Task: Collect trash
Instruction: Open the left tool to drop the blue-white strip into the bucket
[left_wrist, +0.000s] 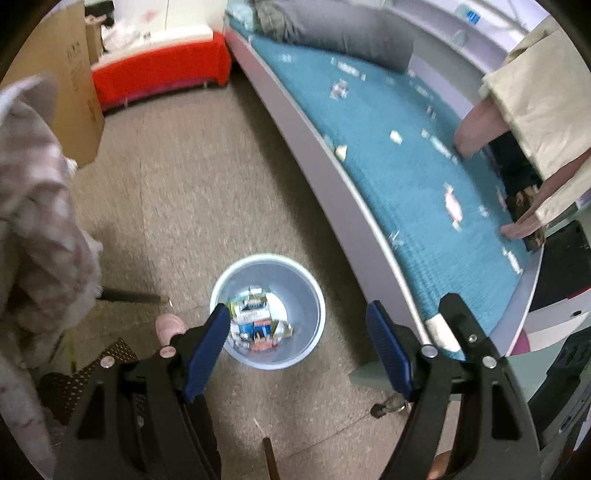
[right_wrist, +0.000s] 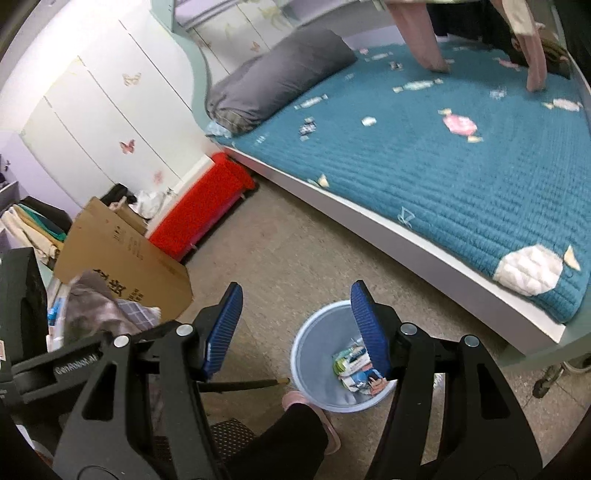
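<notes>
A light blue trash bin (left_wrist: 314, 291) stands on the floor beside the bed and holds several wrappers (left_wrist: 258, 323). It also shows in the right wrist view (right_wrist: 314, 354). Several candy wrappers lie on the teal bed cover (right_wrist: 443, 166), among them a pink one (right_wrist: 460, 124) and a white one (right_wrist: 415, 85). My left gripper (left_wrist: 295, 350) is open and empty above the bin. My right gripper (right_wrist: 295, 321) is open and empty, above the bin's left rim.
A grey pillow (right_wrist: 280, 74) lies at the head of the bed. A red bench (right_wrist: 203, 210) and a cardboard box (right_wrist: 122, 254) stand by the white wardrobe. Clothes hang over the bed's far side (left_wrist: 535, 92). My foot in a pink slipper (right_wrist: 310, 410) is next to the bin.
</notes>
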